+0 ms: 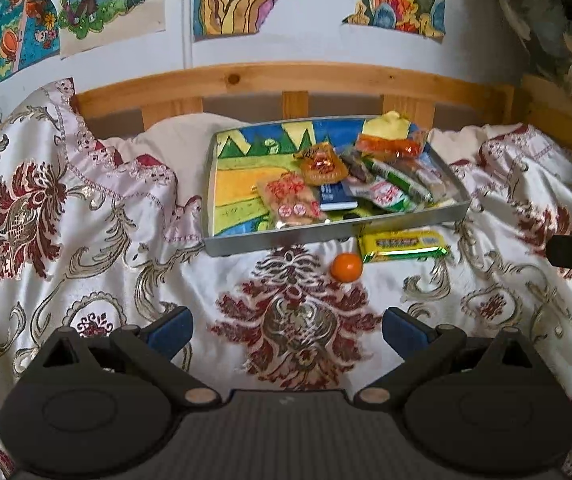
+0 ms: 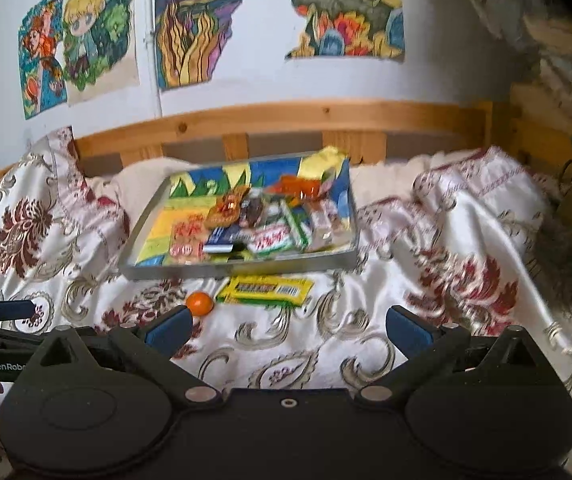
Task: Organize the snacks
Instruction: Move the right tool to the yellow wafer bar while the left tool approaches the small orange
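Snacks mostly sit heaped in the tray on the bed; a yellow packet and an orange ball lie on the bedspread just before its front wall. Left gripper hangs with fingers apart, holding nothing. From the right wrist, the right gripper is likewise spread and empty. Slippery, rumpled fabric could let the ball roll off when nudged. Motion blur hides package labels here.

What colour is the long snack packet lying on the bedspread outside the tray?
Yellow with green ends, clearest in the left wrist view: snack packet.
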`<action>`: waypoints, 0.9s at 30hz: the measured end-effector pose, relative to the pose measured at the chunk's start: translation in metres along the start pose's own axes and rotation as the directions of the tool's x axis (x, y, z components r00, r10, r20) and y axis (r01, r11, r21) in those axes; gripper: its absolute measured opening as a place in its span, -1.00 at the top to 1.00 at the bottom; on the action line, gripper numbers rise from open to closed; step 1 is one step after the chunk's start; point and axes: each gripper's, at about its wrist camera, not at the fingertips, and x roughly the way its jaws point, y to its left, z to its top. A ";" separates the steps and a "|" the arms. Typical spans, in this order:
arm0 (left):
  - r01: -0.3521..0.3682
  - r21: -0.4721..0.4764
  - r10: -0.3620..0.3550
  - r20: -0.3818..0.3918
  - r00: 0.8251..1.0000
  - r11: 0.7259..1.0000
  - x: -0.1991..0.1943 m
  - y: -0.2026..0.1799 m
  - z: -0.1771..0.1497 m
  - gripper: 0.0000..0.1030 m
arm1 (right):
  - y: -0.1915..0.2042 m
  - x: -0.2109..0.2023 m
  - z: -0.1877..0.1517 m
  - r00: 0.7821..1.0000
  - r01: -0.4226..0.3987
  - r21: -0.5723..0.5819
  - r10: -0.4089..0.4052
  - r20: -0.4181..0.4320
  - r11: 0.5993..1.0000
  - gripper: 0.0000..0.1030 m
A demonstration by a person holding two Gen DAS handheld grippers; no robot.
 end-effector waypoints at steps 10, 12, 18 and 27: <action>-0.008 -0.012 0.008 -0.050 0.999 1.000 0.017 0.006 -0.007 -0.99 | 0.001 0.012 -0.002 0.997 -0.011 0.023 0.013 -0.071 1.000 -0.99; -0.009 -0.015 0.008 -0.056 0.998 1.000 0.021 0.006 -0.006 -0.99 | 0.003 0.014 -0.001 0.997 -0.016 0.017 0.018 -0.079 1.000 -0.99; -0.014 0.009 0.014 -0.058 0.998 1.000 0.038 0.000 0.001 -0.99 | 0.012 0.032 0.005 0.993 -0.068 -0.061 0.062 -0.104 0.996 -0.99; 0.007 0.044 -0.006 -0.019 1.000 0.999 0.064 -0.015 0.014 -0.99 | 0.012 0.057 0.011 0.992 -0.111 -0.172 0.099 -0.075 0.979 -0.99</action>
